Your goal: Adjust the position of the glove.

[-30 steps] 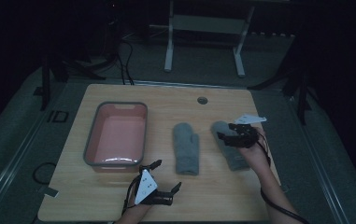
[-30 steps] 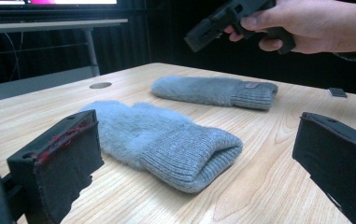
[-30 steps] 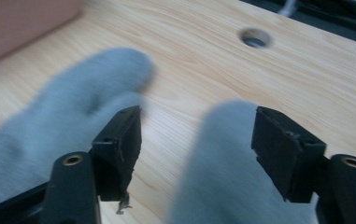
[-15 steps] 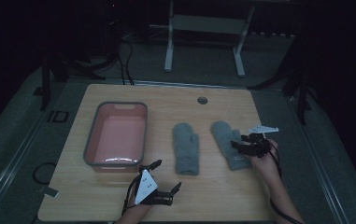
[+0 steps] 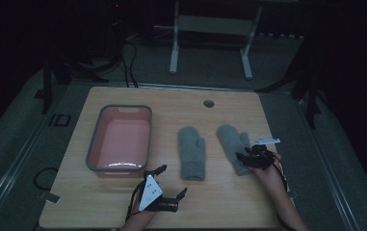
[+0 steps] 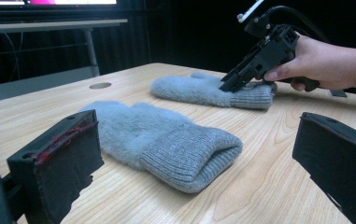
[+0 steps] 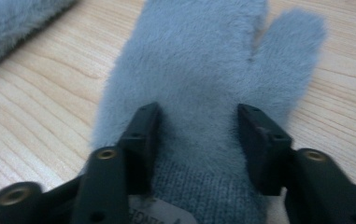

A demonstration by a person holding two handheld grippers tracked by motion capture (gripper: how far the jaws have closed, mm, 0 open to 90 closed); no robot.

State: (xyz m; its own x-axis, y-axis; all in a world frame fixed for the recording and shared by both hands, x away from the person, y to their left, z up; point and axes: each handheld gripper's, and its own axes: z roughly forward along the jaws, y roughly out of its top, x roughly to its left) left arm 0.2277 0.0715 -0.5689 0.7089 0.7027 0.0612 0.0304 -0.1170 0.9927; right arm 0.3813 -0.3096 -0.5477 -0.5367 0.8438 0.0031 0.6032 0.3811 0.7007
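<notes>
On the table (image 5: 229, 202), the right gripper (image 5: 242, 159), drawn back from mid-mitten to the right mitten's (image 5: 230, 139) cuff a second ago, is held unclenched astride it, seemingly for a grasp, while the left gripper (image 5: 171, 182) is kept spread, idle.

1. My table (image 5: 123, 202) is pale wood, matt and grained.
2. Both grey mittens (image 6: 157, 135) (image 7: 213, 79) are fuzzy fleece with ribbed knit cuffs.
3. At ten o'clock, the tub (image 5: 93, 154) looks like smooth, faintly glossy plastic.
4. My left gripper (image 6: 199, 163) has matt black pads.
</notes>
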